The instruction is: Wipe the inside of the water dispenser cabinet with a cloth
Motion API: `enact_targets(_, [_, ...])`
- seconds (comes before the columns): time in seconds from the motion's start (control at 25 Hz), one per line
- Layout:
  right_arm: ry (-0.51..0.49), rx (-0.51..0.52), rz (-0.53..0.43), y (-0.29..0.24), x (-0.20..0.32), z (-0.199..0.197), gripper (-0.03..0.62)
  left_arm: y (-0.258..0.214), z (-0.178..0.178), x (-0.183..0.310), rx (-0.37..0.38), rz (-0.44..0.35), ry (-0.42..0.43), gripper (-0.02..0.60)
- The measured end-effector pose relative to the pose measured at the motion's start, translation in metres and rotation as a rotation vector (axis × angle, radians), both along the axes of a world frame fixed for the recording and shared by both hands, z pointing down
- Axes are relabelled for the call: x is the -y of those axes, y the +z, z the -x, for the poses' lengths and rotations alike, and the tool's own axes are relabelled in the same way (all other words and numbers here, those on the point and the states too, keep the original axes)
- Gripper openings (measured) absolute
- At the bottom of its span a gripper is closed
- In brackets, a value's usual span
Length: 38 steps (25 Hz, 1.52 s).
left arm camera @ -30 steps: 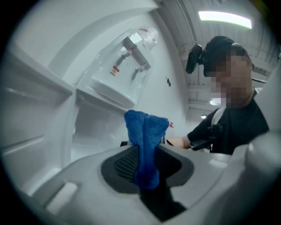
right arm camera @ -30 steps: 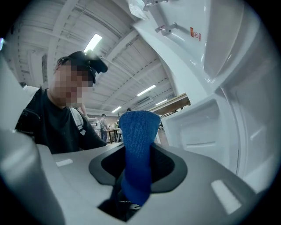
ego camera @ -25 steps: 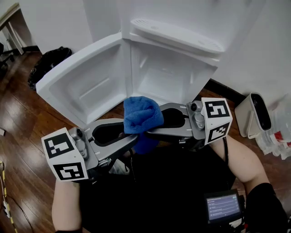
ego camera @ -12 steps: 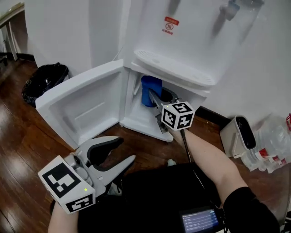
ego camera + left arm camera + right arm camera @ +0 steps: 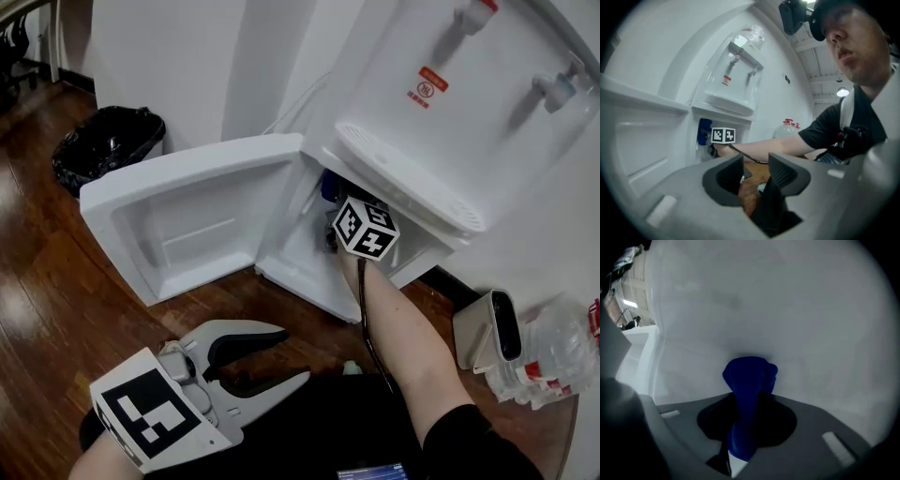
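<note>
The white water dispenser stands against the wall with its lower cabinet door swung open to the left. My right gripper reaches into the cabinet, shut on a blue cloth that bunches against the white back wall. In the head view only its marker cube and a bit of the blue cloth show under the drip tray. My left gripper hangs low at the front left. Its jaws have just been closing a little, still apart, with nothing between them.
A black bin bag sits on the wooden floor left of the door. A white device and clear plastic bottles lie right of the dispenser. The open door takes up the floor in front of the cabinet.
A second ago both grippers held the cloth near my chest. The left one let go and dropped back to the lower left. The right one carried the cloth forward into the cabinet.
</note>
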State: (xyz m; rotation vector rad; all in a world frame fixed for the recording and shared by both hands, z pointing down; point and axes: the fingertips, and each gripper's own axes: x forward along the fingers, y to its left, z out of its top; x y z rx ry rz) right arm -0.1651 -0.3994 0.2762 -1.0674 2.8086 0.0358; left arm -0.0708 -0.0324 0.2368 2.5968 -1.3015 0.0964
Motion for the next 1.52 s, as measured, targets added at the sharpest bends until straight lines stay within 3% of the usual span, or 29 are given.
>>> enact_targets(0.16, [-0.164, 0.016, -0.016, -0.010, -0.043, 0.003, 0.098, 0.004, -0.002, 0.000, 0.040, 0.001, 0.007, 0.169])
enact_targets(0.4, [-0.400, -0.042, -0.022, -0.012, -0.117, -0.001, 0.098, 0.013, -0.006, 0.000, 0.052, 0.035, -0.001, 0.166])
enact_targets(0.6, [-0.556, -0.047, 0.020, -0.014, -0.144, -0.016, 0.097, 0.021, -0.010, 0.001, 0.062, 0.068, -0.001, 0.163])
enact_targets(0.68, [-0.501, -0.034, 0.056, -0.010, -0.129, -0.025, 0.097, 0.021, -0.012, -0.001, 0.083, 0.060, 0.013, 0.161])
enact_targets(0.88, [-0.147, -0.125, 0.047, 0.020, -0.040, -0.029, 0.097, 0.018, -0.012, -0.004, 0.131, 0.042, 0.019, 0.158])
enact_targets(1.04, [-0.074, -0.213, -0.001, 0.036, -0.001, -0.004, 0.097, 0.018, -0.014, -0.002, 0.129, 0.043, 0.014, 0.150])
enact_targets(1.16, [-0.083, -0.181, 0.026, 0.037, 0.003, 0.003, 0.097, 0.020, -0.016, -0.002, 0.123, 0.050, 0.015, 0.150])
enact_targets(1.52, [-0.371, -0.163, 0.108, 0.045, -0.082, 0.005, 0.097, 0.020, -0.019, -0.002, 0.141, 0.032, 0.022, 0.150])
